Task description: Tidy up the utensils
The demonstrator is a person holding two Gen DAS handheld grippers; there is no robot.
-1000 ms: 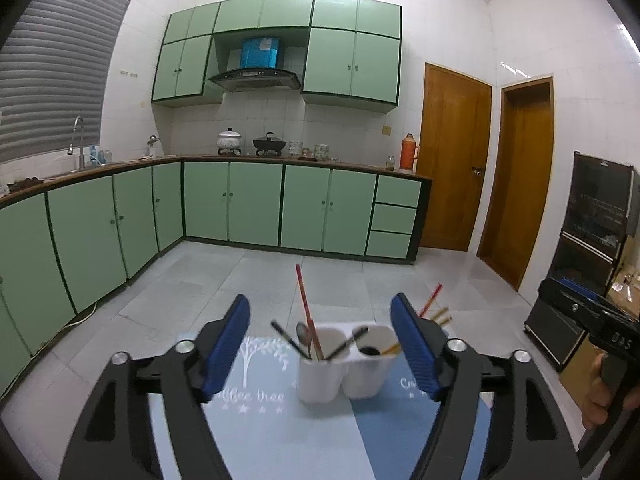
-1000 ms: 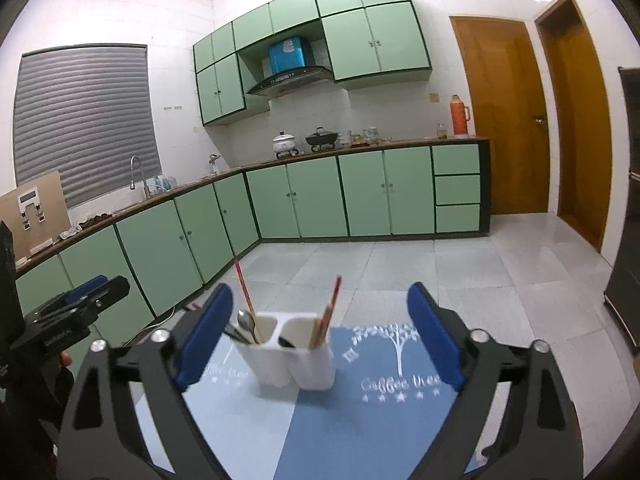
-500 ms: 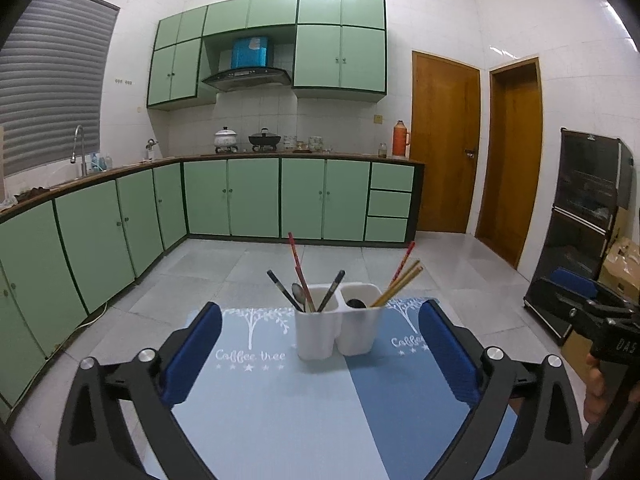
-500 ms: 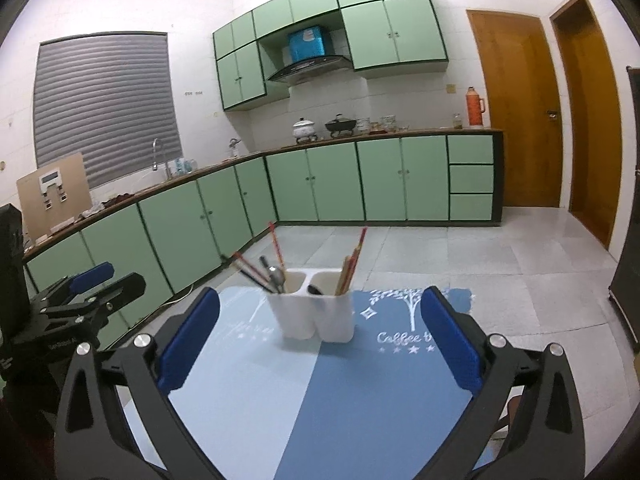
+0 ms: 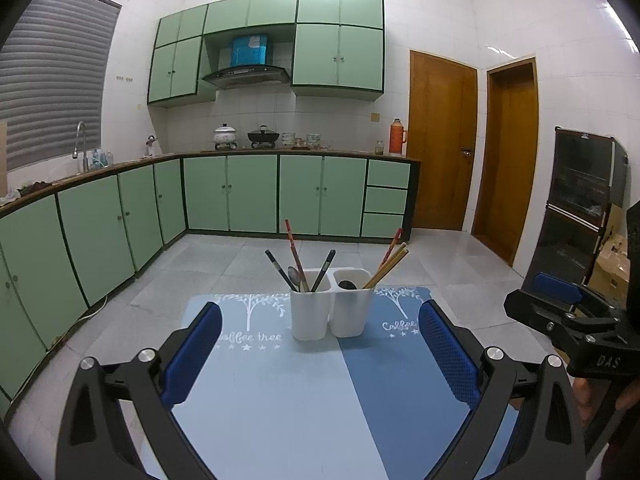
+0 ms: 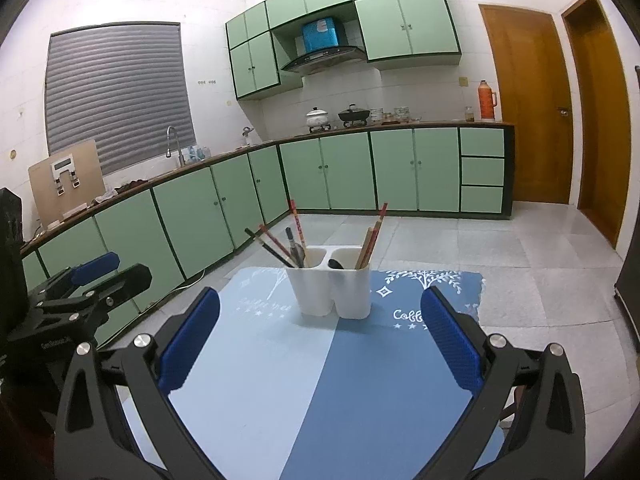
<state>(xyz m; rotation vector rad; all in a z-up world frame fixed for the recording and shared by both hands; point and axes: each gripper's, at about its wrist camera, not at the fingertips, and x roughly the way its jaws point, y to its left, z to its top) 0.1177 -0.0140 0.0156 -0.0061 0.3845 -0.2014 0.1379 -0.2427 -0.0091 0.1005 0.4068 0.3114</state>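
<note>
A white two-compartment utensil holder (image 5: 330,310) stands on the blue mat (image 5: 280,400). Its left cup holds dark chopsticks, a red chopstick and a spoon (image 5: 295,276). Its right cup holds wooden and red chopsticks (image 5: 390,262) and a dark spoon. My left gripper (image 5: 320,354) is open and empty, well short of the holder. The holder also shows in the right wrist view (image 6: 330,288). My right gripper (image 6: 320,338) is open and empty, short of it. Each gripper appears at the edge of the other's view: the right one (image 5: 560,312), the left one (image 6: 92,280).
The mat (image 6: 320,380) covers a small table with floor tiles beyond its far edge. Green cabinets (image 5: 240,196) line the back and left walls. Two wooden doors (image 5: 440,148) stand at the right, with a dark appliance cabinet (image 5: 580,208) beside them.
Both grippers have pulled back from the holder and risen. Their jaws have opened wider. The holder now looks farther away in both views.
</note>
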